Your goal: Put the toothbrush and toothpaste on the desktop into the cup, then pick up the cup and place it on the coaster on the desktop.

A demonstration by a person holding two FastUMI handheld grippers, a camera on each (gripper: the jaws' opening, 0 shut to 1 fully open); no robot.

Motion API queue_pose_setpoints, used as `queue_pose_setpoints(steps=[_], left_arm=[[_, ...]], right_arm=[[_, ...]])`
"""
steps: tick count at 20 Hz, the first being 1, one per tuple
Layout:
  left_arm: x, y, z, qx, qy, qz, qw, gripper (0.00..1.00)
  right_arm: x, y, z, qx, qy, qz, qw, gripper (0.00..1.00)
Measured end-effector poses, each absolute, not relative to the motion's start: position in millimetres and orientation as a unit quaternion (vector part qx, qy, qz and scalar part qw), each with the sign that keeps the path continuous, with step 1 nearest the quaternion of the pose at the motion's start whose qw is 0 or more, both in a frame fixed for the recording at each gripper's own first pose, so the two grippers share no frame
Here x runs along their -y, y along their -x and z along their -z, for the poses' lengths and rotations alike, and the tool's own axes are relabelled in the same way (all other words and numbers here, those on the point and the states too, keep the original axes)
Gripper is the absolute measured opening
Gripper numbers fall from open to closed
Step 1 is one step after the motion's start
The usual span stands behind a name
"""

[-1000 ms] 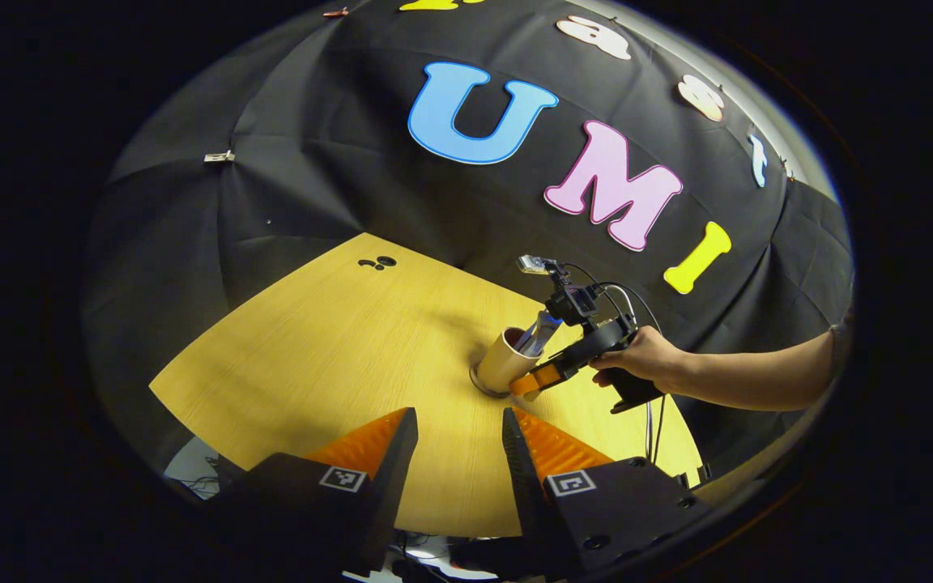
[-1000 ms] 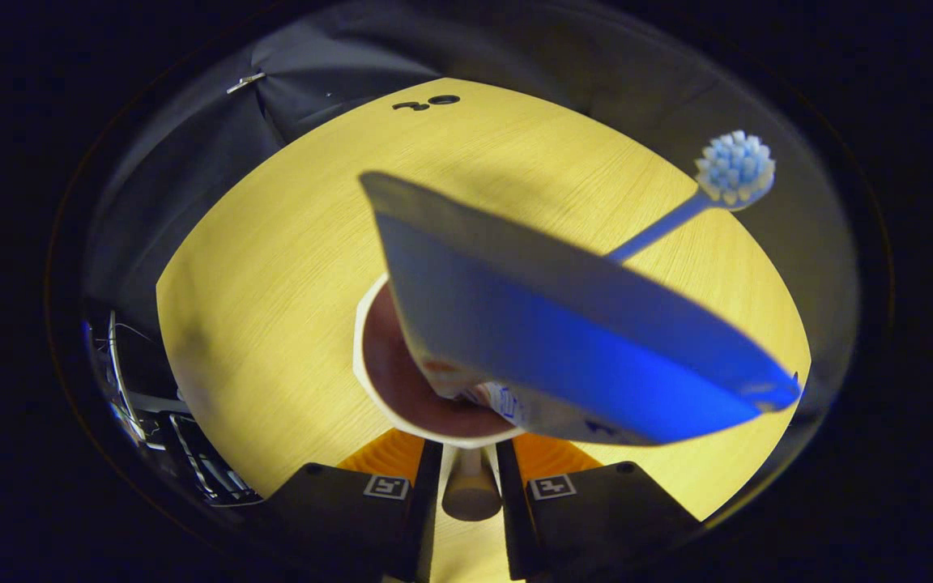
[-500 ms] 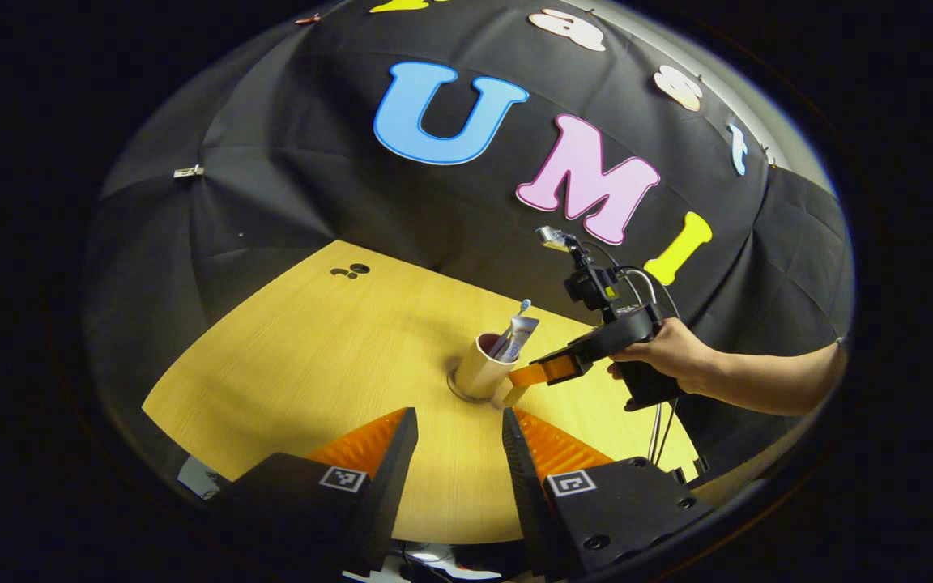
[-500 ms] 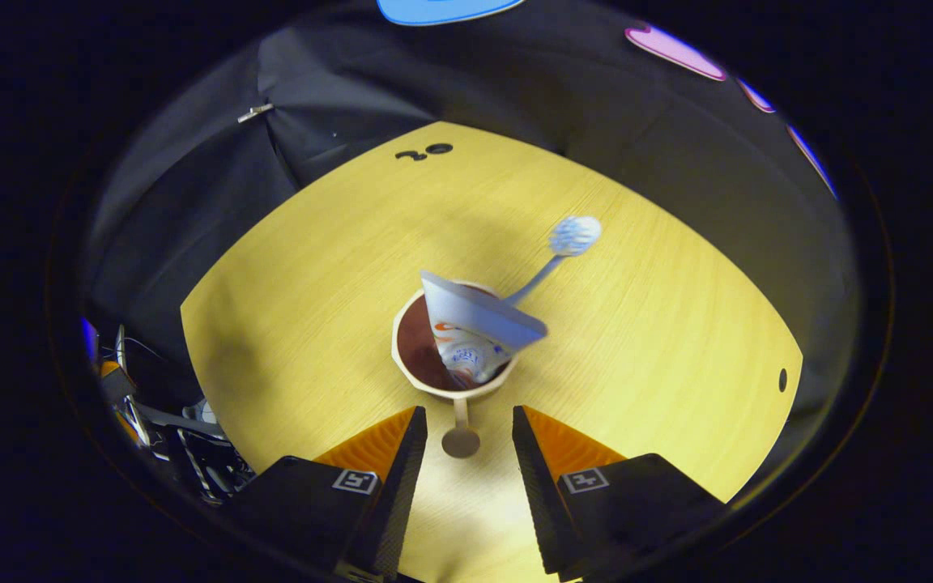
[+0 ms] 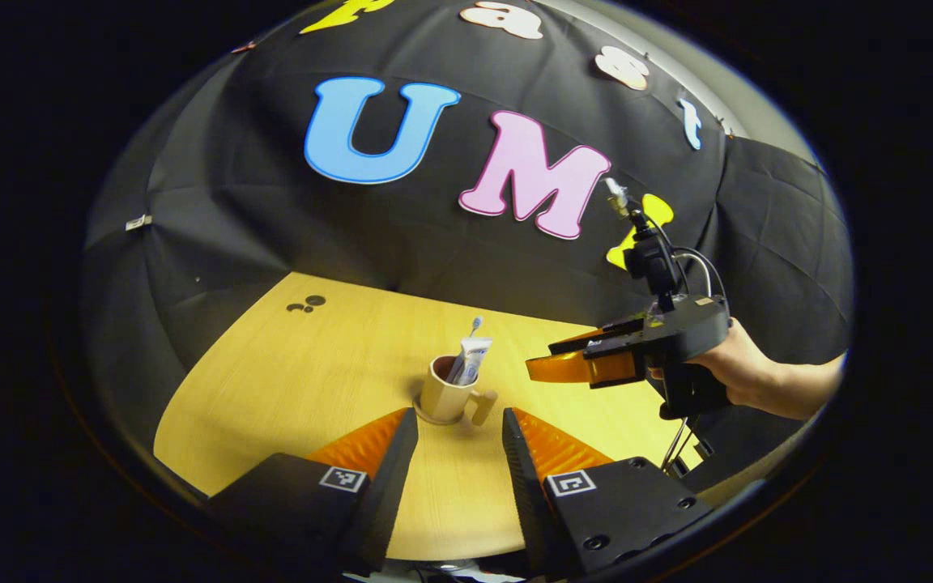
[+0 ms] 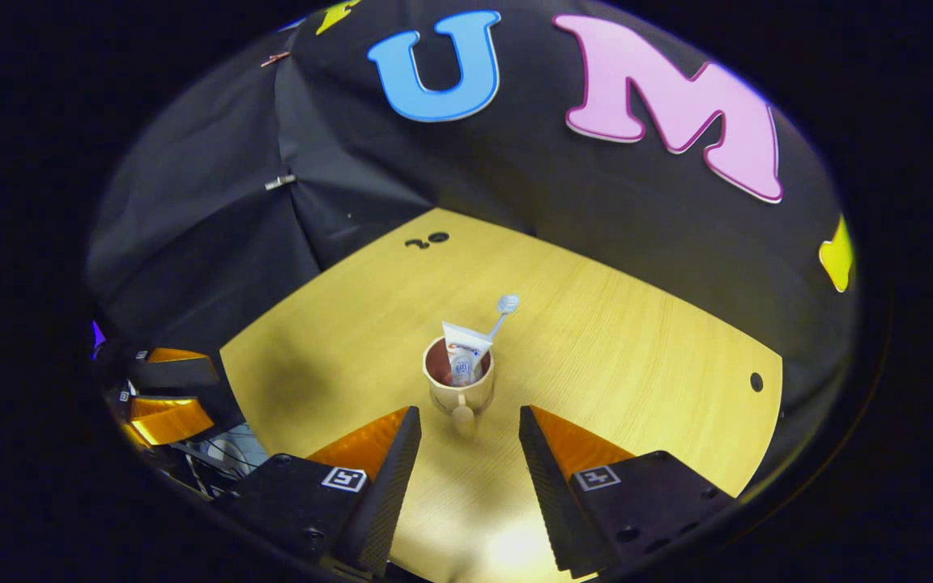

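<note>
1. Light yellow wooden desktop (image 6: pixel 612 356) carries everything, and the black cloth wall (image 6: pixel 215 210) of the booth stands behind it.
2. Nearest in the right gripper view, the right gripper (image 6: pixel 463 453) has its two fingers spread wide with nothing between them; they are apart from the cup, on the near side of it.
3. Just beyond these fingers stands the beige ceramic cup with a dark brown inside (image 6: pixel 460 387), upright, its handle turned toward the right gripper.
4. Under the cup, in the left gripper view, a thin round coaster (image 5: pixel 426 417) shows as a rim around the base of the cup (image 5: pixel 446 394).
5. Inside the cup the white toothpaste tube (image 6: pixel 462 354) stands with its flat end up.
6. Beside the tube, the toothbrush with a pale blue handle and a white head (image 6: pixel 505 308) leans out over the far rim of the cup.
7. In the left gripper view, the left gripper (image 5: pixel 458 453) is also open and holds nothing, on the near side of the cup.
8. To the right of the cup in that view, a hand (image 5: pixel 730 368) holds the right gripper (image 5: pixel 564 366) in the air, clear of the cup.
9. Far behind the cup, two small dark holes (image 6: pixel 428 240) lie near the back edge of the desktop.
</note>
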State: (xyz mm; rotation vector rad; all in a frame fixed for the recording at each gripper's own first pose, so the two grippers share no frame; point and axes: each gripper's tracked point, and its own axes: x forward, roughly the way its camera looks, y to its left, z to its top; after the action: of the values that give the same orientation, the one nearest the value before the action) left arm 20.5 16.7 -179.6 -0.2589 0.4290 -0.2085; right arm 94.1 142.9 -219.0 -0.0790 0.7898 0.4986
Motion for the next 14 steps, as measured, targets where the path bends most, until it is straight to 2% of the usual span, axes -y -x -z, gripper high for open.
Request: queue_pose_setpoints(steps=[7,14], left_arm=[[12.3,-32.1,160.6,-0.199,0.114,0.110,0.967,0.69],[46.0,-44.0,152.6,-0.194,0.089,0.122,0.969,0.83]], right_arm=[[-121.0,-65.7,174.5,-0.312,0.014,-0.227,0.922,0.82],[-96.6,-36.4,153.3,-0.286,0.007,-0.220,0.933,0.86]])
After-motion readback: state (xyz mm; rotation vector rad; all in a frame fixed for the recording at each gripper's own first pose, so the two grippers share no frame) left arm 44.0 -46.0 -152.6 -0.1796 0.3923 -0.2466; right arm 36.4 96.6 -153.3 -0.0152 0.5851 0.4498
